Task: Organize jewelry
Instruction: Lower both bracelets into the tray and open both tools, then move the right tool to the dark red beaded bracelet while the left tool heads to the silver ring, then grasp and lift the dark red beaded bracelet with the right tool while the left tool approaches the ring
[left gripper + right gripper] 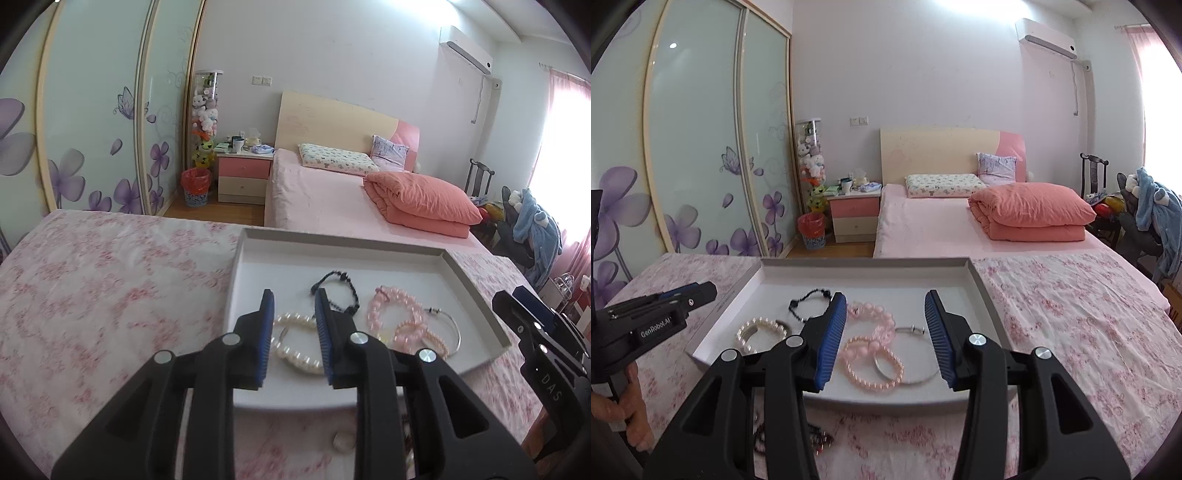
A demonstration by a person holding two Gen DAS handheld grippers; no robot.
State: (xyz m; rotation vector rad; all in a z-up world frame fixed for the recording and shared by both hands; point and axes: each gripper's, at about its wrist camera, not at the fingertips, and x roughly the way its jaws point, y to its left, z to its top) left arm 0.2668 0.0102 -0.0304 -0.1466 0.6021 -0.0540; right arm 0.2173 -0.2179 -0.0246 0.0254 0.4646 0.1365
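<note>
A shallow white tray (979, 284) sat on the floral-covered worktop (1071, 314), and every piece is placed here by that tray; inside it lay a white pearl bracelet (753, 332) toward its left side, a black beaded bracelet (803, 302) beyond the pearls toward the far wall, a pink bead bracelet (871, 314) near the middle, a smaller pink pearl bracelet (873, 369) by the near wall, and a thin silver bangle (916, 380) partly under that one; they looked gathered there so that loose pieces stayed together (the tray's raised walls would stop beads rolling off). Outside the tray, just before its near wall, a dark beaded strand (816, 439) and a small pale object (341, 441) lay on the cloth, probably yet to be sorted.

The left tool (291, 325) hung over the tray's left part, its blue pads a narrow gap apart and astride the white pearls without pressing them, so it held nothing; the right tool (886, 325) stood wider open over the tray's centre, framing the pink pieces and gripping none. A hand (631, 417) held the left tool's handle, left of the tray.
</note>
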